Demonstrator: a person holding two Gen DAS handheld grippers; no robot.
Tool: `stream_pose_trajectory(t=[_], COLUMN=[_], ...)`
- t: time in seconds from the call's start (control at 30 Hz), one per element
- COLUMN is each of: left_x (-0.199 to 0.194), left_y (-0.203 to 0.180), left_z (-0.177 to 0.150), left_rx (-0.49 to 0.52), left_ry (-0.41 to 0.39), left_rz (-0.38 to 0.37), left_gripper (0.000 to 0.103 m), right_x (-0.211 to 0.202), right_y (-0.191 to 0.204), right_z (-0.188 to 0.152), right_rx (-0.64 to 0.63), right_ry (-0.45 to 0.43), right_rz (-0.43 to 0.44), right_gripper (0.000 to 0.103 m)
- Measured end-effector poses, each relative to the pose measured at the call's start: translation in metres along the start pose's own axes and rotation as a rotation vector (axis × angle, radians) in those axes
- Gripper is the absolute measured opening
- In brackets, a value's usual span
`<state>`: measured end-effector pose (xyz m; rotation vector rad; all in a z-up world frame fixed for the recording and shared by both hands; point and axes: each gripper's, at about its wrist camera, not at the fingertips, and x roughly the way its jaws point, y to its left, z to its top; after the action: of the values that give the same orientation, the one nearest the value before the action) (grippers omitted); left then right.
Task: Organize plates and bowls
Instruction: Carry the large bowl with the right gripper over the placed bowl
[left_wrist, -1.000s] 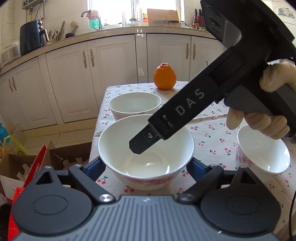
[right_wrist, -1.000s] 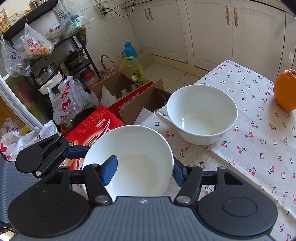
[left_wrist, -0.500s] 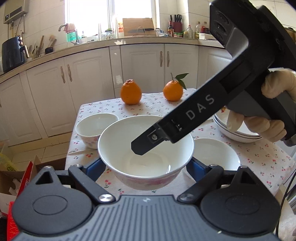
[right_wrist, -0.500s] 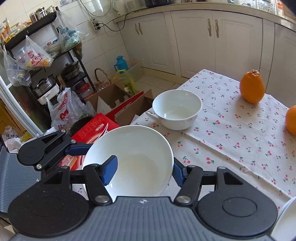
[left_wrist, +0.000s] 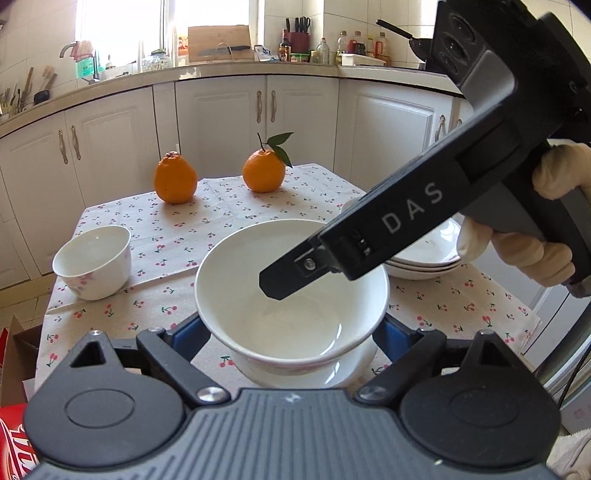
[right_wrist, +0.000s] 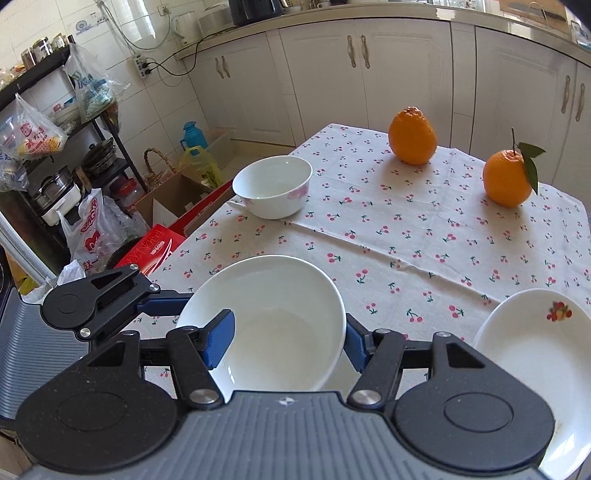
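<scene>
In my left wrist view the left gripper (left_wrist: 291, 332) has its blue pads set against both outer sides of a large white bowl (left_wrist: 291, 295) at lower centre of the frame, closed to the bowl's width. That bowl sits over another white bowl (left_wrist: 325, 376) whose rim shows just beneath it; whether they touch I cannot tell. The right gripper (left_wrist: 280, 284) reaches in from the upper right, held by a gloved hand (left_wrist: 524, 254), its finger tip dipping inside the large bowl. In my right wrist view 1 blue pad is inside the rim at left and the other outside at right, so this gripper spans the bowl, half open; I cannot tell whether it actually pinches the wall. A small bowl (left_wrist: 94, 262) stands at the left of the cherry-print tablecloth (left_wrist: 221, 221), well apart. A stack of plates (left_wrist: 428, 254) lies at right behind the right gripper. 2 oranges (left_wrist: 175, 179) stand at the far side.
</scene>
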<state>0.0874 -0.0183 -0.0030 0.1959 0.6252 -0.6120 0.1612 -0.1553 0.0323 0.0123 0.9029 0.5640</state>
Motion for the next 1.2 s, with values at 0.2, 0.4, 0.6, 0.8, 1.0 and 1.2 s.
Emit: stream_pose_trajectory(t=[0.2,0.4,0.6,0.8,1.0,1.2], left_x=[0.013,0.016,0.016,0.018,0.018,0.015], left_y=[-0.003,-0.005,-0.007,-0.007,-0.007,-0.009], left_z=[-0.004,-0.007,-0.009,-0.009,-0.01,-0.012], left_rx=[-0.011,-0.002,0.006,0.017,0.027,0.046], left_ry=[0.033,0.044,0.046,0.04,0.034,0.021], left_rz=[-0.013,-0.008,-0.003,0.001,0.002,0.002], left_gripper=[0.093,0.093,0.093,0.093,0.094,0.098], right_x=[0.005,0.011,0.013,0.015,0.017,0.014], right_y=[-0.004,-0.005,-0.005,-0.003,-0.002,-0.001], right_z=[-0.008,-0.011,-0.014,-0.013,-0.014,-0.013], right_rx=[0.014,0.013,0.012,0.0,-0.021,-0.033], right_ry=[0.016,0.028,0.03,0.034,0.036,0.007], right_rz=[-0.016,-0.024,-0.033,-0.045,-0.063,-0.076], right_gripper=[0.068,0.068,0.068,0.068,0.069,0.09])
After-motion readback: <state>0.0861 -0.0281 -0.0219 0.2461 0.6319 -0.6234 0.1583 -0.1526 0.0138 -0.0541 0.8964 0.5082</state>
